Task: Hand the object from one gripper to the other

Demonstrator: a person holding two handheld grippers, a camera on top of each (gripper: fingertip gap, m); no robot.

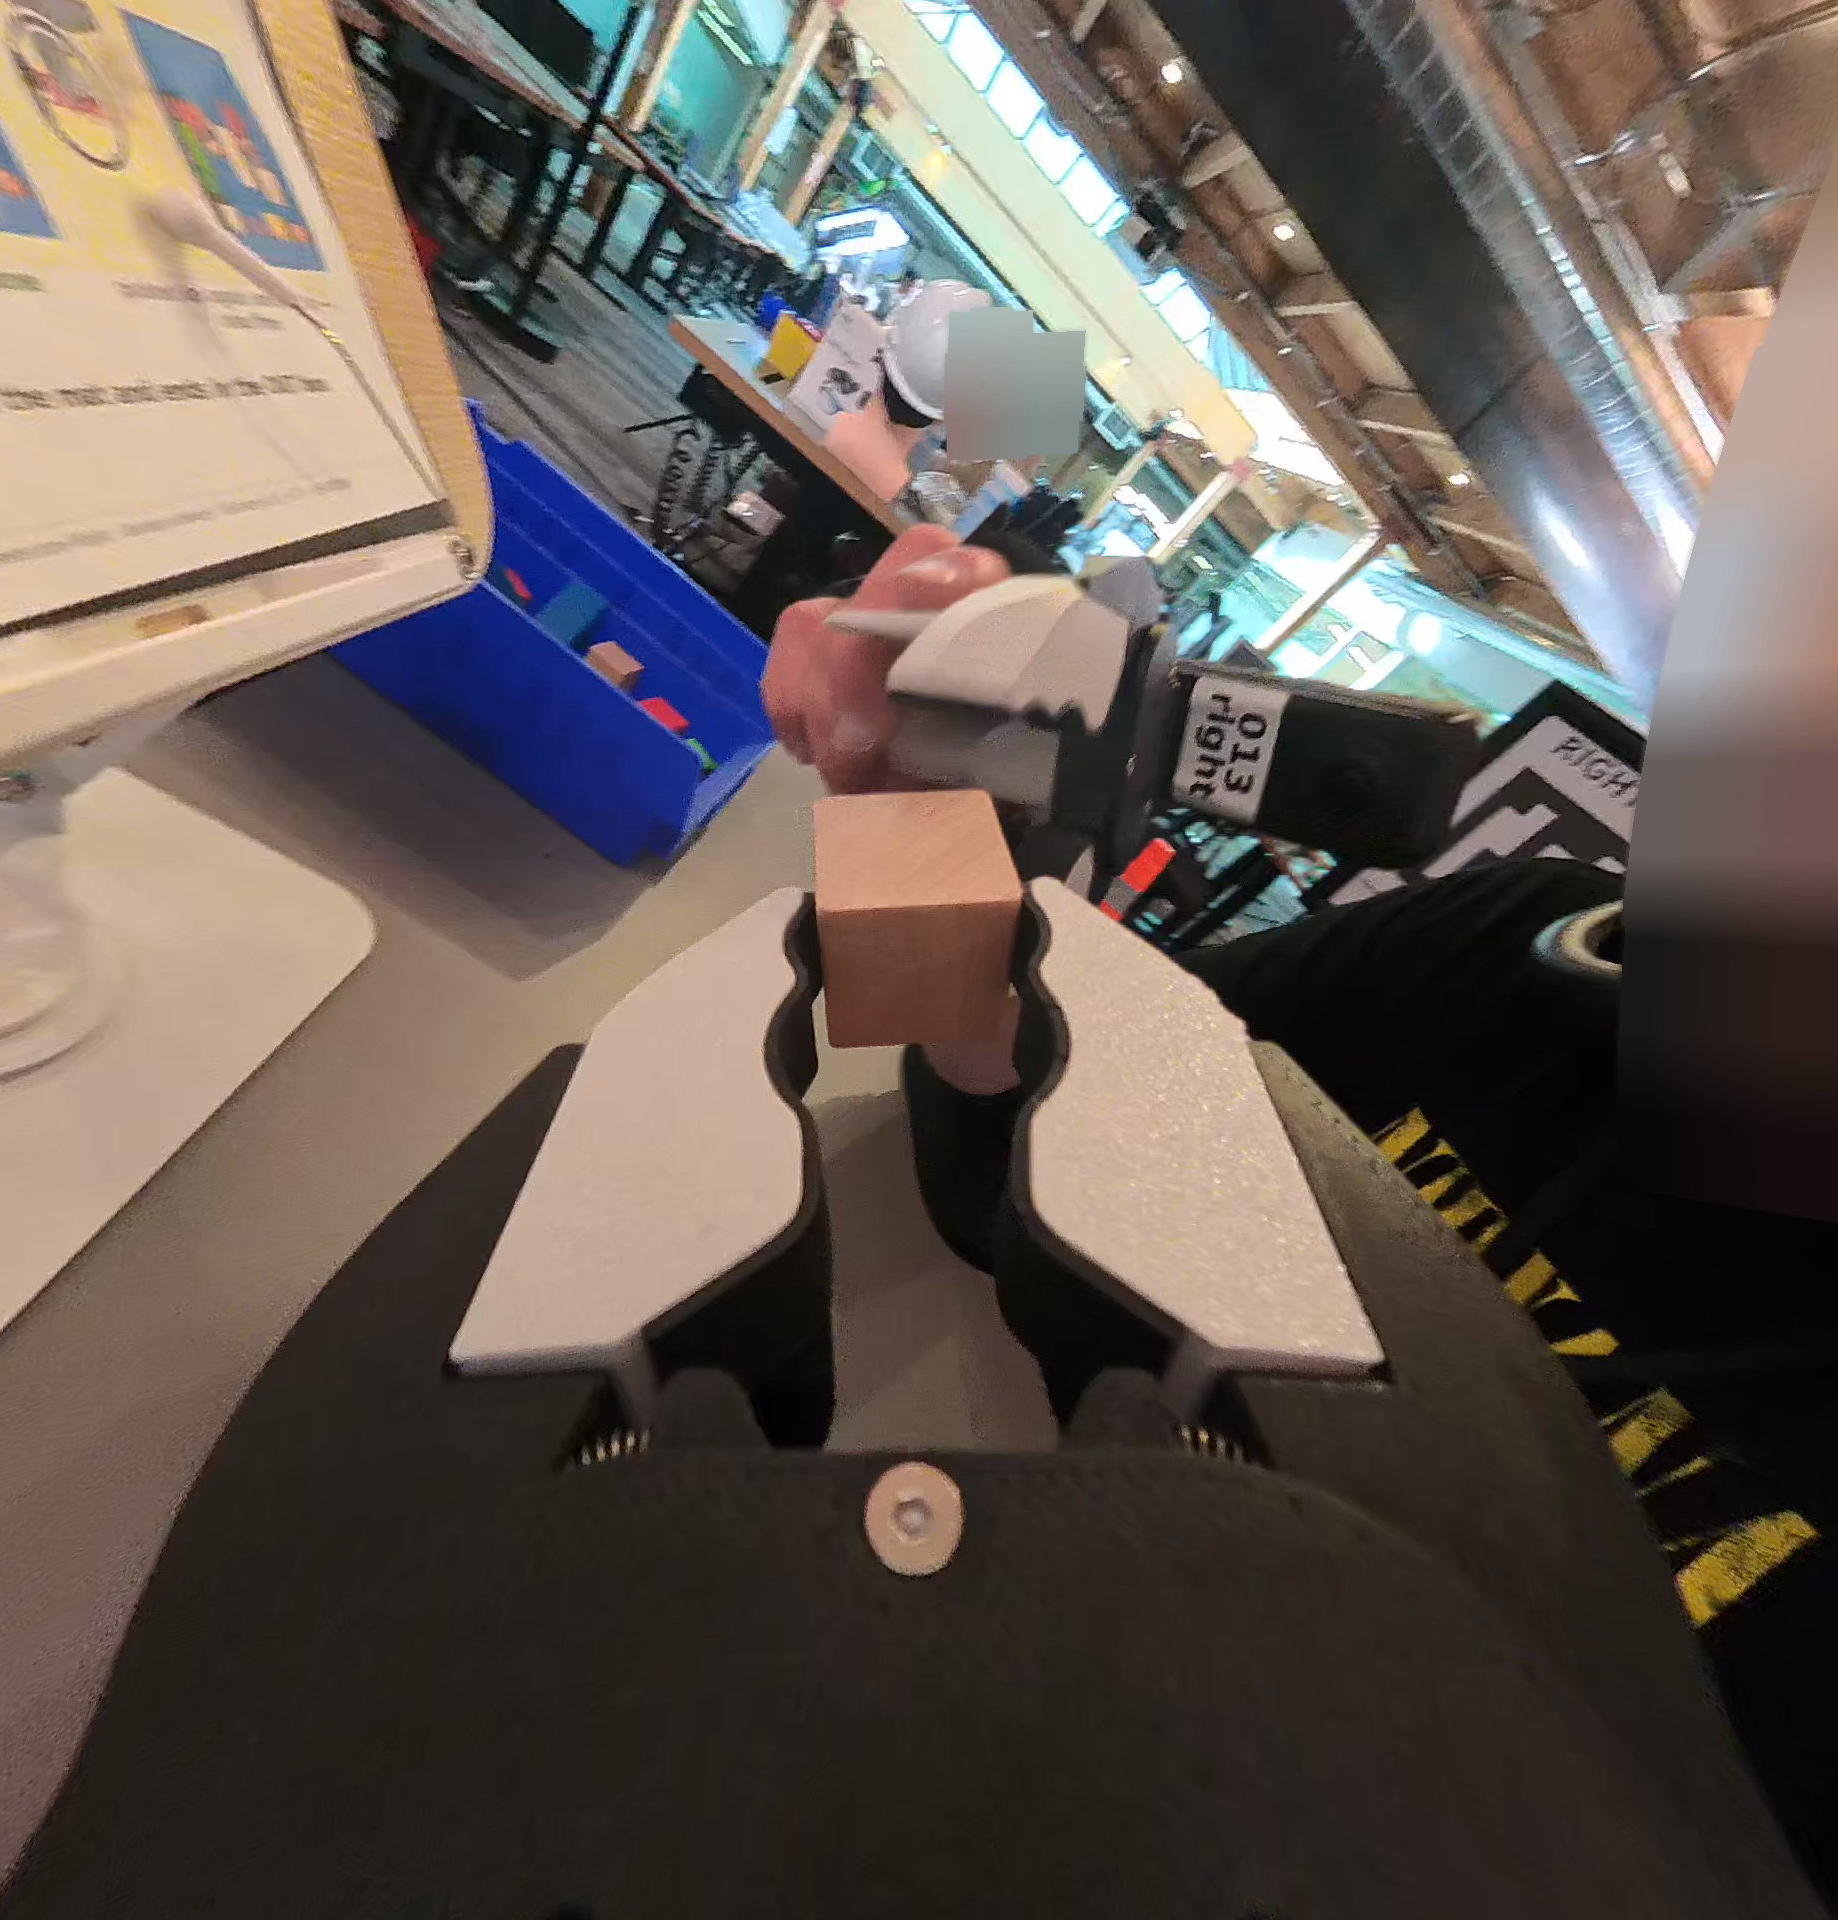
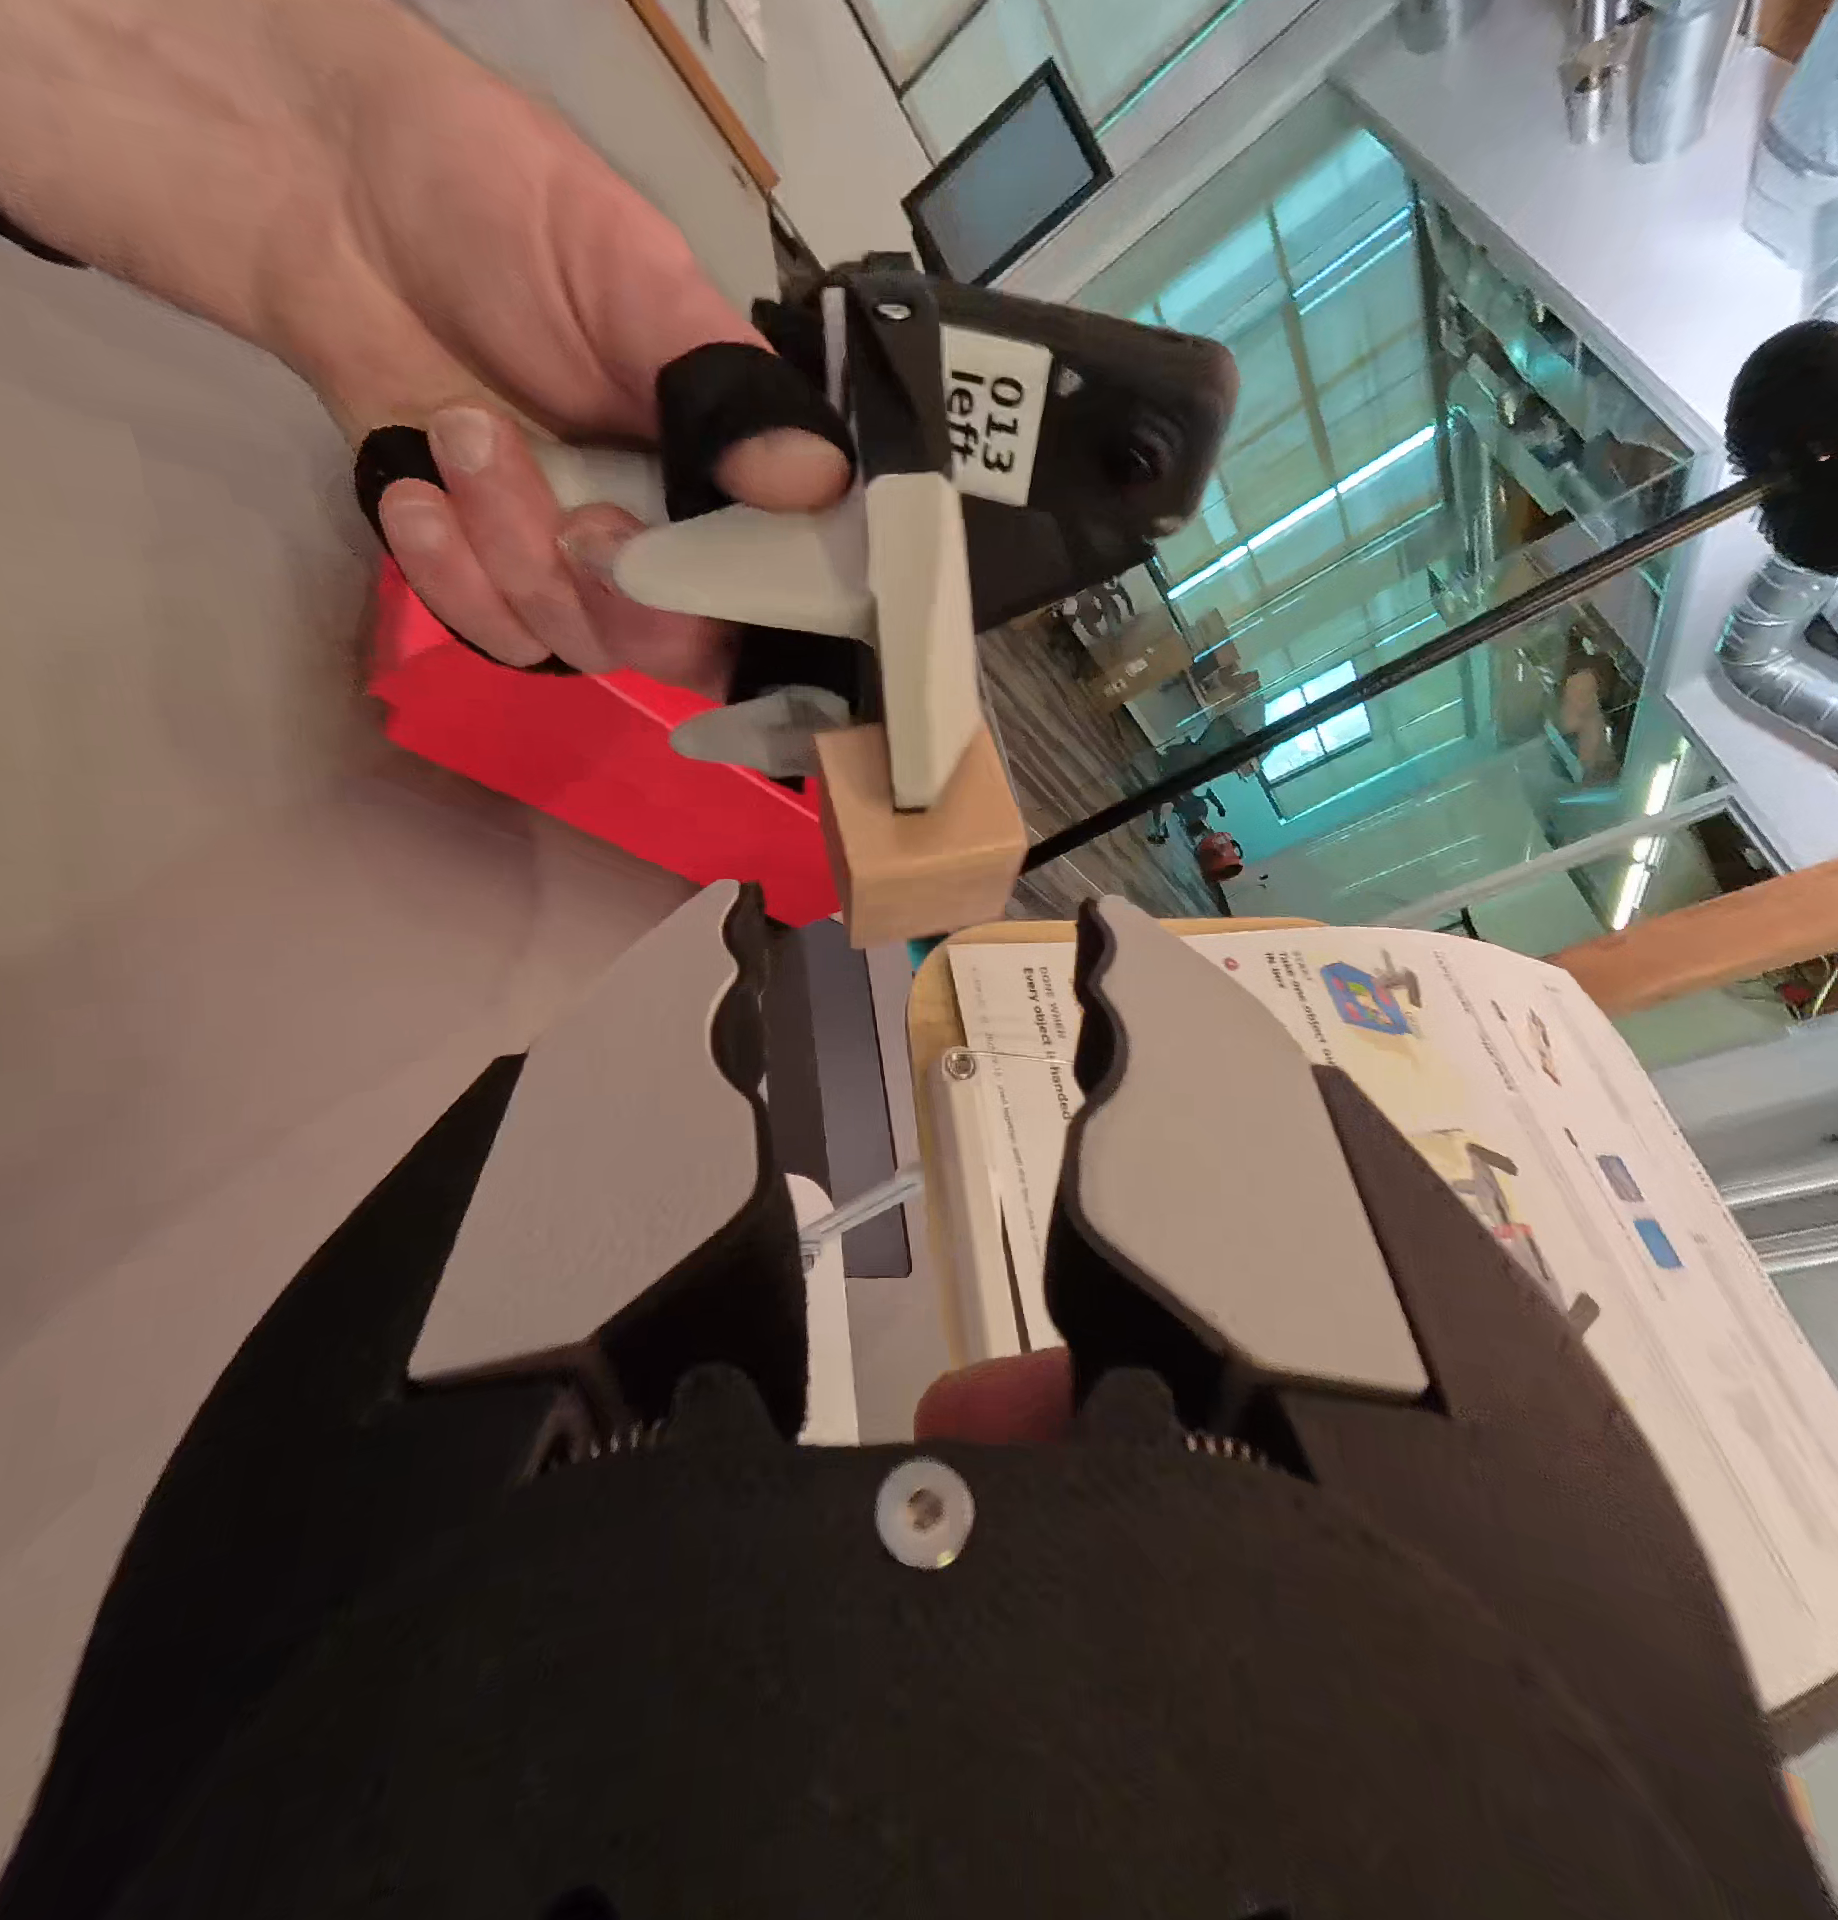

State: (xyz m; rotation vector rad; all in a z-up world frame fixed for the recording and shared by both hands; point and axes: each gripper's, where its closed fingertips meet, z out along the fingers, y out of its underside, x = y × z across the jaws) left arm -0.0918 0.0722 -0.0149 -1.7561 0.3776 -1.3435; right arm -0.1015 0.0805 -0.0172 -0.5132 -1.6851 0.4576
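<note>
While the left hand-held gripper (image 1: 917, 940) is raised above the grey counter (image 1: 395, 894), it clamps a plain wooden cube (image 1: 915, 914), with a dark wavy pad bearing on each of two opposite faces. The right wrist view confirms this: one pale finger (image 2: 925, 644) of that left hand-held gripper lies flat across one face of the cube (image 2: 925, 852), and the opposite finger meets the far side. A person's hand (image 2: 427, 343), wearing black finger loops, grips the left unit's handle.

The right hand-held gripper (image 2: 920, 940) stands with its jaws parted and nothing between them. In its own view the cube sits just beyond the fingertips, and neither pad touches the wood. From the left wrist view the right hand-held gripper (image 1: 998, 707) appears just behind the cube, held by a second hand (image 1: 842, 665), its fingers apart.

A blue bin (image 1: 541, 717) rests on the counter behind and to the left, containing several coloured blocks (image 1: 614, 665). A red bin (image 2: 582, 748) lies on the counter beyond the left unit in the right wrist view. A clipboard with a printed instruction sheet (image 2: 1414, 1143) stands close by. A black sleeve with yellow markings (image 1: 1466, 1091) crosses the right side of the left wrist view.
</note>
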